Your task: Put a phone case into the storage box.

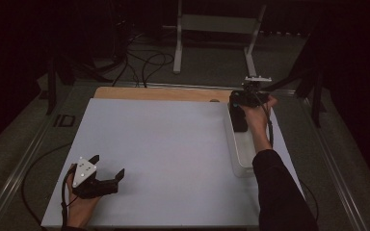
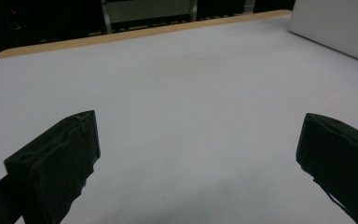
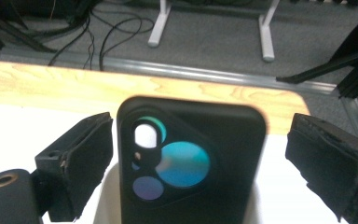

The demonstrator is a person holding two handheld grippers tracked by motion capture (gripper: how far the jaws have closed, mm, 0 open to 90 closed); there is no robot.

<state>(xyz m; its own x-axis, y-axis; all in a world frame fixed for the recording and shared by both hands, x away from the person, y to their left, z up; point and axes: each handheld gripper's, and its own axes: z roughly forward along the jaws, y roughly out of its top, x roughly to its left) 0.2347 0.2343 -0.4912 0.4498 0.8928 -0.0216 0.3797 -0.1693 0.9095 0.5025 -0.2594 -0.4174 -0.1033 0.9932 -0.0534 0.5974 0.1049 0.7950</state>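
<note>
A black phone case (image 3: 191, 163) stands between the two black jaws of the right gripper (image 3: 198, 161). It is in the middle of the right gripper view. The jaws are wide apart. The left one sits just beside the case and the right one has a gap next to it. They do not squeeze the case. The case has a camera cut-out with round holes that shine blue and green. Its lower end goes down into a white tray (image 3: 109, 196) at the bottom of that view.

In the high view the right gripper (image 1: 244, 102) is at the upper right of the picture, held by the person's right hand (image 1: 259, 115). A dark sleeve (image 1: 279, 192) comes up from the bottom right. The phone case (image 1: 238, 118) looks like a dark block at the far end of the long white tray (image 1: 240, 154), which lies along the right edge of the white mat (image 1: 173, 154).

The left gripper (image 1: 107, 168) is at the lower left of the high view, held by the left hand (image 1: 79, 207). Its jaws are wide apart with nothing between them. In the left gripper view they stand at the two bottom corners over the bare white mat (image 2: 182, 116).

A strip of wooden table (image 1: 159, 93) shows behind the mat. Cables (image 1: 144, 62) lie on the grey floor further back.
</note>
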